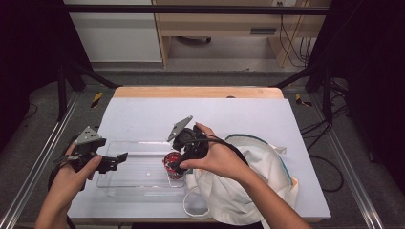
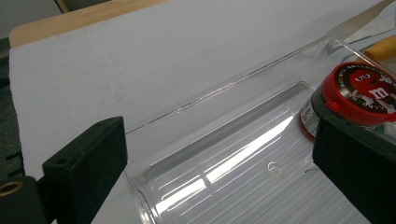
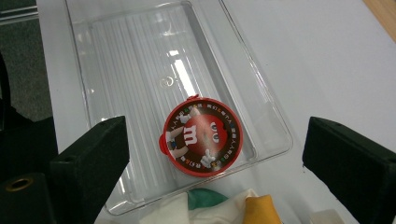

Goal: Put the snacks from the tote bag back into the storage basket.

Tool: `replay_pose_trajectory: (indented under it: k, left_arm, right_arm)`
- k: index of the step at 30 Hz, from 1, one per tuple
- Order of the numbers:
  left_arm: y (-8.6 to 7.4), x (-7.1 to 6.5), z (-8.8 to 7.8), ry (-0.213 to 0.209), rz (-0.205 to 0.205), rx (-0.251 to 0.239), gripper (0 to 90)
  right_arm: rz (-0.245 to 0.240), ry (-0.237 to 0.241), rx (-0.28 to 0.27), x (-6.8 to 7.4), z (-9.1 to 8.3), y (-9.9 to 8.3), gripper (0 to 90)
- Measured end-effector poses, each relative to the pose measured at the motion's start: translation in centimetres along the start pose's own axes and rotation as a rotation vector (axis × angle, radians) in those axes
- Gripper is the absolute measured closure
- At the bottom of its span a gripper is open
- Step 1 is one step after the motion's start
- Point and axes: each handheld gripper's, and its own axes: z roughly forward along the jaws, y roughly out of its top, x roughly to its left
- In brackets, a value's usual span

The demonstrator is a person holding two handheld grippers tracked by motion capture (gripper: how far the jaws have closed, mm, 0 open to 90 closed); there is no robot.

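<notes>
Standing upright at the end of the clear plastic tray [image 3: 261, 112] nearest the white cloth bag [image 1: 248, 186]: red-lidded M&M's candy tub [image 3: 202, 136]. Probably light, rigid, slick-sided; best gripped across the lid's rim. Hovering above it, right gripper [image 3: 215, 154], jaws wide, empty. At the tray's far end, left gripper [image 1: 119, 160], also spread, holding nothing. Low tray walls and bag crowding close.
</notes>
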Motion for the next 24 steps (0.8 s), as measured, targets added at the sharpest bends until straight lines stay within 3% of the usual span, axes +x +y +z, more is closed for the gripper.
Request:
replay_pose_trajectory:
  k: [24]
  left_arm:
    - [0.1,-0.1,-0.2,-0.002,0.004,-0.006,3.2]
  right_arm:
    - [0.066,-0.049,-0.114,-0.1,-3.7,-0.6,7.9]
